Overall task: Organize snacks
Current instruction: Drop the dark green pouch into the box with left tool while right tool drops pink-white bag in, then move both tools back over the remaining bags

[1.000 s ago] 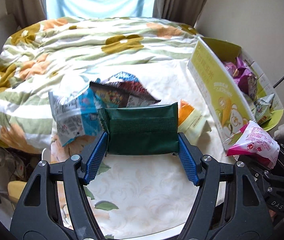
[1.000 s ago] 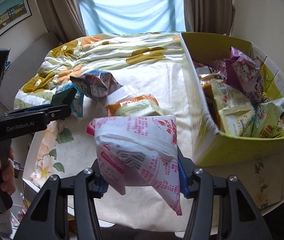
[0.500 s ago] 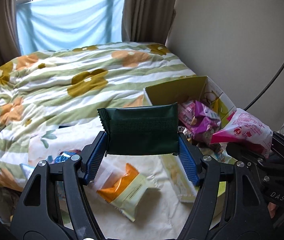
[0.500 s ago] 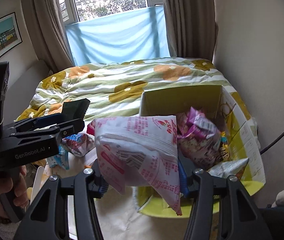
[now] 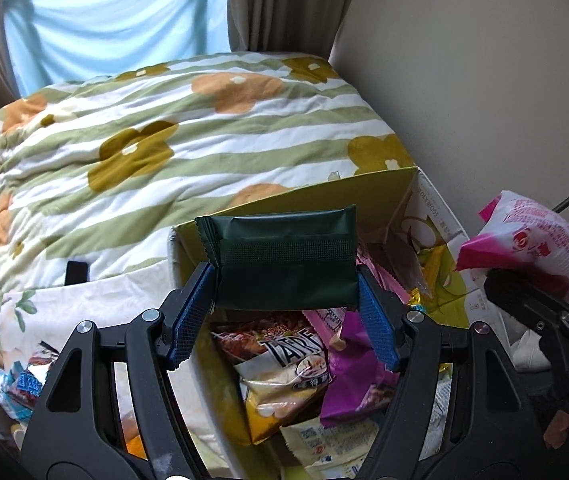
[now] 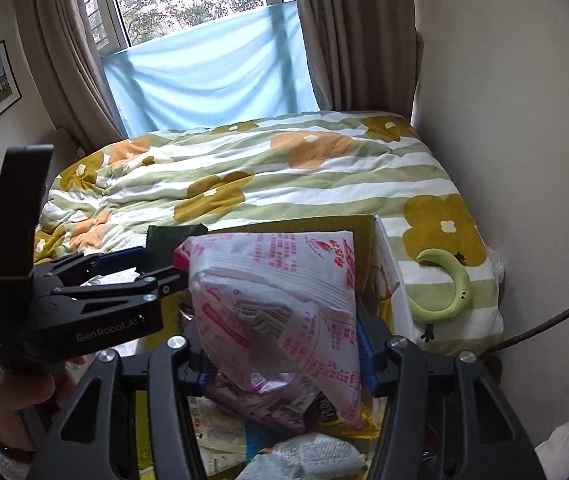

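Snacks now hang over the yellow box, up from the table: left gripper clamps green packet, right gripper clamps pink bag; release looks next.

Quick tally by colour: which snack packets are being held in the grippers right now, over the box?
Dark green foil packet, in the left gripper: 1
White-and-pink printed packet, in the right gripper: 1
Total held: 2
Both are above the open yellow-green cardboard box, not yet dropped in.
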Motion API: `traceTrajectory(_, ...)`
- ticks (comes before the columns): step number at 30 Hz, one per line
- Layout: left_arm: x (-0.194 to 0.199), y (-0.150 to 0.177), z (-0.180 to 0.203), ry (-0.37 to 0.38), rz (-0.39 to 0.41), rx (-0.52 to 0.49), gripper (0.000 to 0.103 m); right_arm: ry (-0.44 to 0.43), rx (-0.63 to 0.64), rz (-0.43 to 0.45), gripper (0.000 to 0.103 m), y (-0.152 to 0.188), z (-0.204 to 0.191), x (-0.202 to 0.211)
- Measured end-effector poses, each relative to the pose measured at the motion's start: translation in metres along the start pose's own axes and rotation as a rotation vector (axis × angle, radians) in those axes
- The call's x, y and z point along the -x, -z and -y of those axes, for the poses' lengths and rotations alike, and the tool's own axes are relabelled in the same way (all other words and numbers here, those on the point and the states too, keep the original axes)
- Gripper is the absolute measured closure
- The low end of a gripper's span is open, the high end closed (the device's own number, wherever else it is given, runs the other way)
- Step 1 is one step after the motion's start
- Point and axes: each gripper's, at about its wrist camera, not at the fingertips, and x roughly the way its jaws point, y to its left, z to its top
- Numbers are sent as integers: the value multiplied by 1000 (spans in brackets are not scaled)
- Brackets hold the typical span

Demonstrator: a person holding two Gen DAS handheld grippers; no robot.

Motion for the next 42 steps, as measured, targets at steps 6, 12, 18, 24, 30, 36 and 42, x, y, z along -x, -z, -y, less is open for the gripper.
traceTrajectory(6,-22,-1,2,-52,-20,27,1,-26,-2,-26,53,-9,24,-16)
traceTrajectory(12,-11,22,-10,-53,-30,37,1,-38,-5,-52,53,-6,28,-28)
traceTrajectory(18,14,40,-24,-87,-6,41,1,-37,-3,-65,51,-9,29,-37)
traceTrajectory(24,23,43,-40,-115,9,77,1,-36,49,-85,51,-26,15,-53)
traceTrajectory(30,23,47,-53,-124,6,120,1,-60,101,-122,36,-32,-5,-80)
traceTrajectory(36,28,56,-59,-136,8,140,1,-101,120,-12,0,-24,-15,-69)
traceTrajectory(42,41,68,-59,-141,18,149,1,-100,148,-15,0,-9,-17,-58)
